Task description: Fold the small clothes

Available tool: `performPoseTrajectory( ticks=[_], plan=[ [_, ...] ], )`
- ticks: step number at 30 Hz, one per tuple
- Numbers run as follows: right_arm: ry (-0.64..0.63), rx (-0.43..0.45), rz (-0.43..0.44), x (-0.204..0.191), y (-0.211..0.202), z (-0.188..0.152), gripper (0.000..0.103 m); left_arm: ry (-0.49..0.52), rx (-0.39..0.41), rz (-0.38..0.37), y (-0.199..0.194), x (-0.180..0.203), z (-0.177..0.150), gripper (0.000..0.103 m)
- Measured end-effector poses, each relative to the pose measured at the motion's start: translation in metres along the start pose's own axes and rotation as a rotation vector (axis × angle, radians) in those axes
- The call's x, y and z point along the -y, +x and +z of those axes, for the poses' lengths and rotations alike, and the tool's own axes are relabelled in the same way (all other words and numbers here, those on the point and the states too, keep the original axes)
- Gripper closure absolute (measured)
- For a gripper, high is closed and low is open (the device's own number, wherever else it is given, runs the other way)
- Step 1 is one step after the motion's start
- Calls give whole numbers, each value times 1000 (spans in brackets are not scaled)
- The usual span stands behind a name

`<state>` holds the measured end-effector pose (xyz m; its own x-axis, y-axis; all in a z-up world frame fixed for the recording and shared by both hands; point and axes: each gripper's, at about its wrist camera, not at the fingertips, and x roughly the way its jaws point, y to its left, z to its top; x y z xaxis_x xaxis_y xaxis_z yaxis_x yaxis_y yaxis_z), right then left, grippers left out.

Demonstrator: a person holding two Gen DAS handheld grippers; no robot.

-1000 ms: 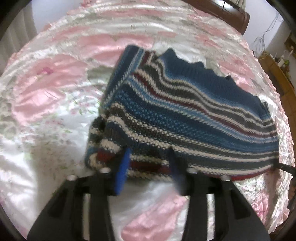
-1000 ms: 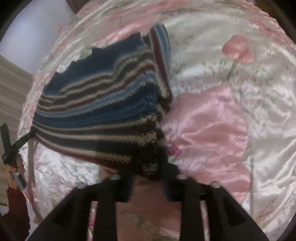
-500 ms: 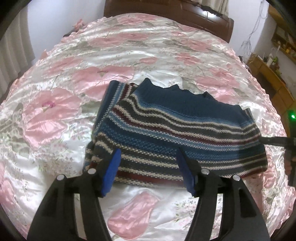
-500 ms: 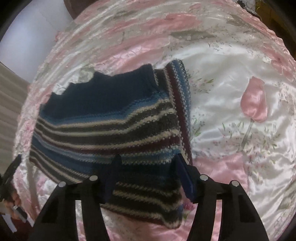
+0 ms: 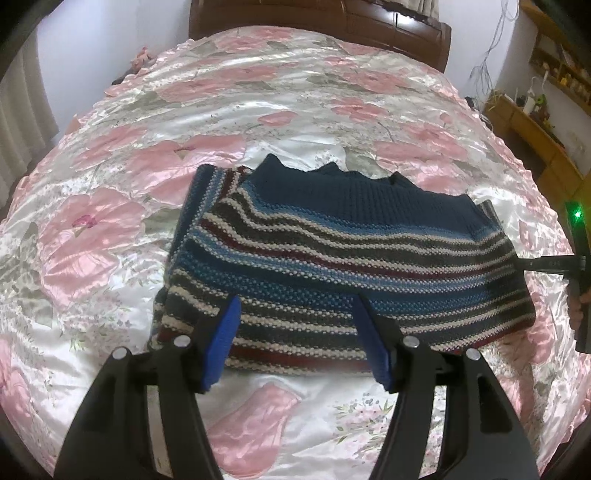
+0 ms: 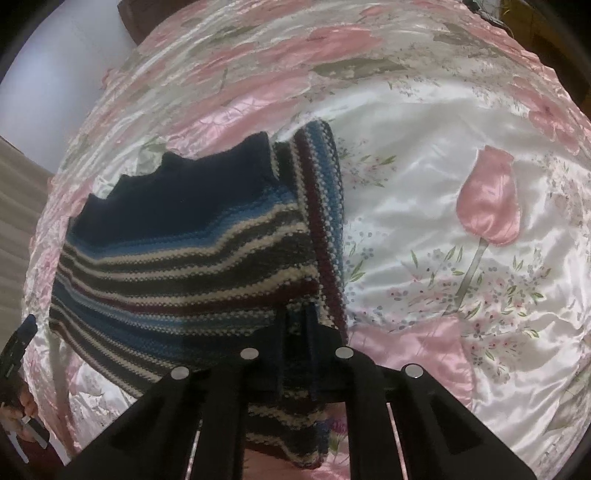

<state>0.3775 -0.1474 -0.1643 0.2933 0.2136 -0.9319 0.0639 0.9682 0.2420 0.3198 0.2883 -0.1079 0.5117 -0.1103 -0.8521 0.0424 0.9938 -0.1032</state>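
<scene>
A striped knitted sweater in navy, blue, cream and maroon lies folded on the bed, its navy zigzag hem at the far side. My left gripper hovers open over the sweater's near edge, its blue pads holding nothing. In the right wrist view the sweater fills the left half. My right gripper is shut on the sweater's near right corner, with striped knit pinched between the fingers. The right gripper's body shows at the right edge of the left wrist view, with a green light.
A pink floral satin bedspread covers the whole bed. A dark wooden headboard stands at the far end. Wooden shelves with small items line the right wall. A hand on the left gripper shows at the left edge.
My left gripper opened wide and drew back and up from the sweater's hem. My right gripper let go of the sweater, opened, then shut again on its near right corner.
</scene>
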Motion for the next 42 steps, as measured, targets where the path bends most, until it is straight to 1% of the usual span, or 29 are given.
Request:
performPoseTrajectory(
  ticks=[3,7,11,13,18,19,21,22,23,24,25,26,28,33,36,39,42],
  plan=[
    [11,-5,0,5,10,-2,93,12,-19,14,7,3,-3,39],
    [19,-2,-4,7,16,-5,93,-3,-66,21,22,0,-11,38],
    [-22,-7,-60,0,22,-5,93,-11,-101,37,35,-2,-15,38],
    [-13,-11,-70,-2,23,-4,93,-17,-109,33,40,-1,-15,38],
    [3,-24,-63,-1,22,1,92,-13,-132,43,52,4,-10,38],
    [11,-22,-49,-1,17,2,87,-15,-140,46,54,5,-9,38],
    [37,-15,5,-1,1,4,73,-21,-147,43,55,5,-8,38],
    [37,-6,11,-1,-6,3,60,-24,-143,34,53,5,-7,38],
    [27,8,7,-2,-14,2,52,-24,-140,30,52,5,-6,37],
    [11,19,-8,-2,-24,2,49,-23,-137,31,51,6,-5,36],
    [9,25,-14,-2,-29,1,43,-20,-131,36,50,7,-3,35],
    [13,25,-10,0,-32,0,40,-20,-126,37,50,8,-1,35],
    [30,11,8,6,-34,0,39,-26,-117,32,49,10,4,34],
    [64,-44,58,18,-20,-3,38,-31,-112,14,57,16,19,34],
    [74,-66,64,20,-6,-6,38,-26,-111,12,65,18,27,34],
    [86,-84,60,23,6,-8,38,-42,-124,-14,77,14,33,34],
    [96,-89,66,27,16,-8,37,-65,-158,-34,92,9,36,34]
  ],
)
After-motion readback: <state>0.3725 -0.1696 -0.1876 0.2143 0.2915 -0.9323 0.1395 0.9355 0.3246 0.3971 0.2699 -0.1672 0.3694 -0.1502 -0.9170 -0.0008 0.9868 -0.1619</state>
